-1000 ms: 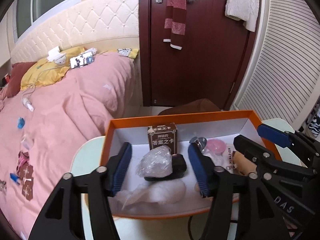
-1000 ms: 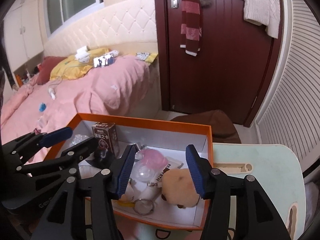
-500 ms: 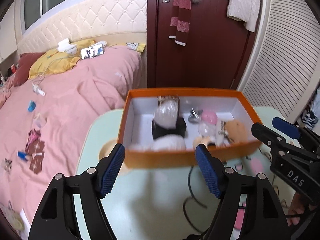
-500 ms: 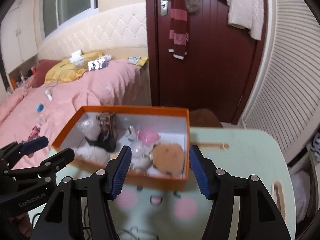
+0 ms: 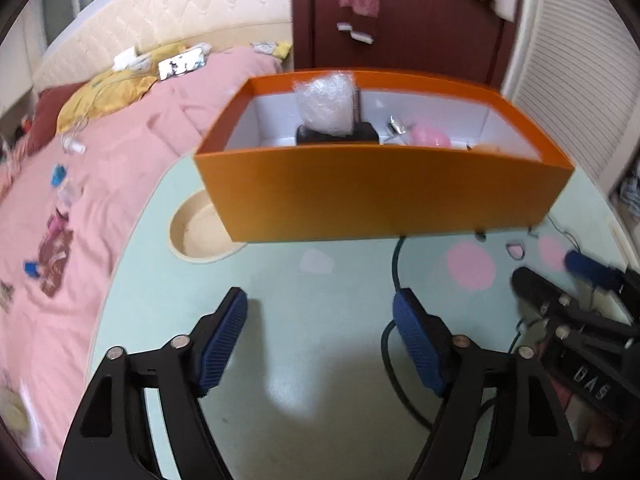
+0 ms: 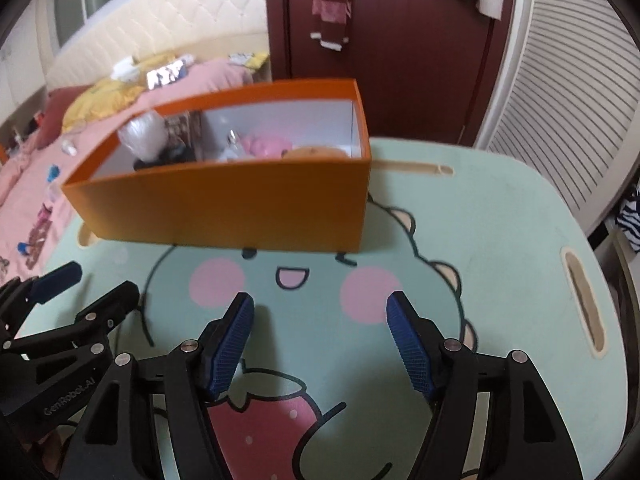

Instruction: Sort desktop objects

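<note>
The orange rectangular cardboard box (image 6: 224, 204) lies above both grippers in the frame, long side across, while left gripper (image 5: 320, 340) and right gripper (image 6: 320, 344) are opening, nothing between

Both views are fisheye cameras, each riding on a hand-held gripper and looking forward and steeply down along its two blue-padded fingers.

The left wrist view sits low over the mint surface (image 5: 328, 352), close behind the left hand-held gripper (image 5: 320, 316), and faces the long orange wall of the box (image 5: 380, 196). The right hand-held gripper (image 5: 560, 276) shows at its right edge.

The right wrist view looks from further right, past the right hand-held gripper (image 6: 320, 316) toward the same box (image 6: 224, 208), with the left hand-held gripper (image 6: 92, 284) at lower left.

Both share the box, the surface, the pink bed (image 5: 100, 168) and the dark door (image 6: 400, 60).
</note>
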A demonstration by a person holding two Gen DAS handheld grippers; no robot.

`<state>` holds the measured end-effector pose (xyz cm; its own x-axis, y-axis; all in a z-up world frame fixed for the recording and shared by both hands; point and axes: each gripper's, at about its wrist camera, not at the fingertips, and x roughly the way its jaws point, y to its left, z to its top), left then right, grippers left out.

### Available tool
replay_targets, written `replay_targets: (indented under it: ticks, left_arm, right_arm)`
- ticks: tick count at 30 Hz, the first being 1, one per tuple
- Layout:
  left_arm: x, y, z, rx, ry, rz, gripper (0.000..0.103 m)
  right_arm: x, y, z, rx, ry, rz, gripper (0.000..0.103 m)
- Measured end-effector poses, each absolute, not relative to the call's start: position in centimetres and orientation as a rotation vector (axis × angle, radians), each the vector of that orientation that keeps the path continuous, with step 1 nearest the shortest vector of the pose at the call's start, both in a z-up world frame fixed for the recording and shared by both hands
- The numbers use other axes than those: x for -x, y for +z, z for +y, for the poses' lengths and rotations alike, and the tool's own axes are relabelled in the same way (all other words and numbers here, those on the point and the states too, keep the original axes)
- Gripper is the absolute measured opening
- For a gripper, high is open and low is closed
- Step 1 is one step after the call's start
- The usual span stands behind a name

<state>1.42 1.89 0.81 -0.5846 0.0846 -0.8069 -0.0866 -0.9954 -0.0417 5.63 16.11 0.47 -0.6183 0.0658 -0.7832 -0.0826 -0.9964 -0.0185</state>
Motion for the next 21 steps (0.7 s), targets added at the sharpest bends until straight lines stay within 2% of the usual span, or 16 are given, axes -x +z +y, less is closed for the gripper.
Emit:
replay_targets:
  ticks: [1,2,4,6,21]
  left_arm:
    - [-1.3,0.7,1.7,1.398,2.718,-0.027,0.088]
    - [-1.1,0.5,1.5,1.414,2.741,-0.029,0.093]
    - [-0.8,0.3,0.8,1.449,2.765,-0.065,0.103]
    - [-0.5,0.1,0.3,1.47,2.778,-0.087,0.103]
    - [-0.6,0.2,0.4,1.469,2.783,-0.085,0.103]
  right_arm:
    - [-5.6,0.4,15.9,1.333,2.753,0.025,0.078]
    - [-5.6,0.3,15.8,1.339,2.748,0.02,0.087]
    - [-5.5,0.1,15.8,1.339,2.726,0.019,0.092]
    - [-5.3,-0.2,15.8,1.349,2.697,0.022,0.103]
    - [-5.3,-0.5,15.8,1.35,2.699,0.017,0.103]
